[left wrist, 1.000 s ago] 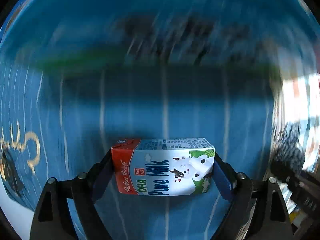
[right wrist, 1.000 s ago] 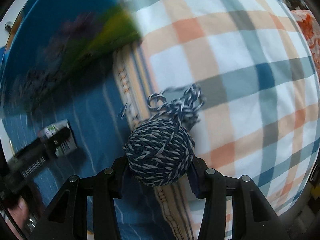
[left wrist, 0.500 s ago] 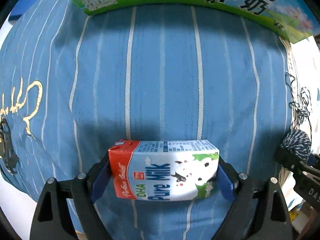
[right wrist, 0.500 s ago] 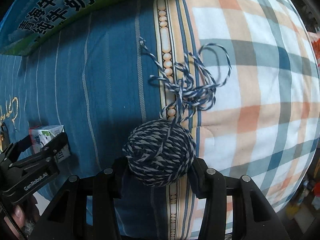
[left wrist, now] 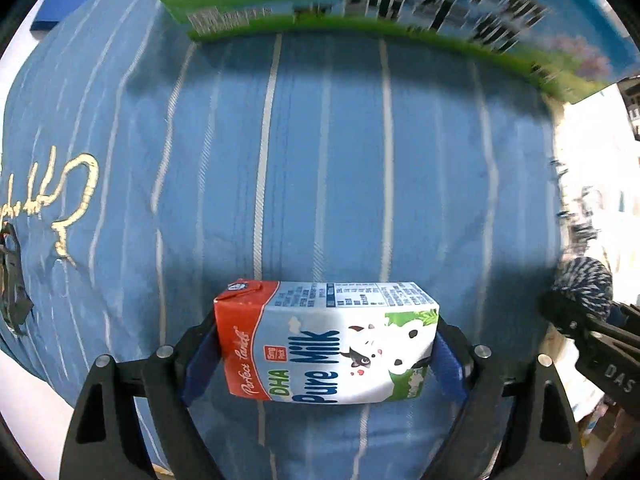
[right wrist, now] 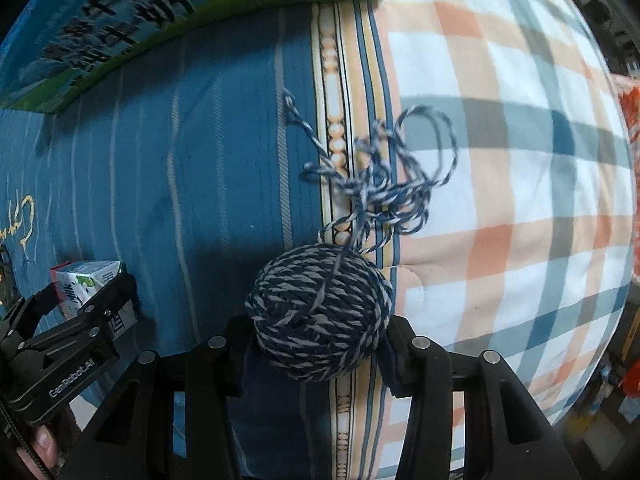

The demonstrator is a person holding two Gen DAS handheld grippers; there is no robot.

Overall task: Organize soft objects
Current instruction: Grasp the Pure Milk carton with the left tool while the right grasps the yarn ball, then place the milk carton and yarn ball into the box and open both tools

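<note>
My left gripper point(left wrist: 326, 344) is shut on a small milk carton point(left wrist: 326, 342), red, white and green, held sideways over the blue striped bedding point(left wrist: 320, 160). My right gripper point(right wrist: 320, 332) is shut on a ball of dark blue and white yarn point(right wrist: 320, 312); a loose tangle of its strand point(right wrist: 384, 176) trails onto the bed ahead. The yarn ball also shows at the right edge of the left wrist view point(left wrist: 584, 284), and the carton at the left of the right wrist view point(right wrist: 86, 284).
A large blue and green cardboard milk box point(left wrist: 380, 4) stands at the far side of the blue bedding, also in the right wrist view point(right wrist: 160, 12). A plaid orange, white and blue quilt point(right wrist: 500, 160) covers the right side.
Both grippers have drawn back from the large box, each keeping its hold. The yarn strand has trailed out longer over the bed.
</note>
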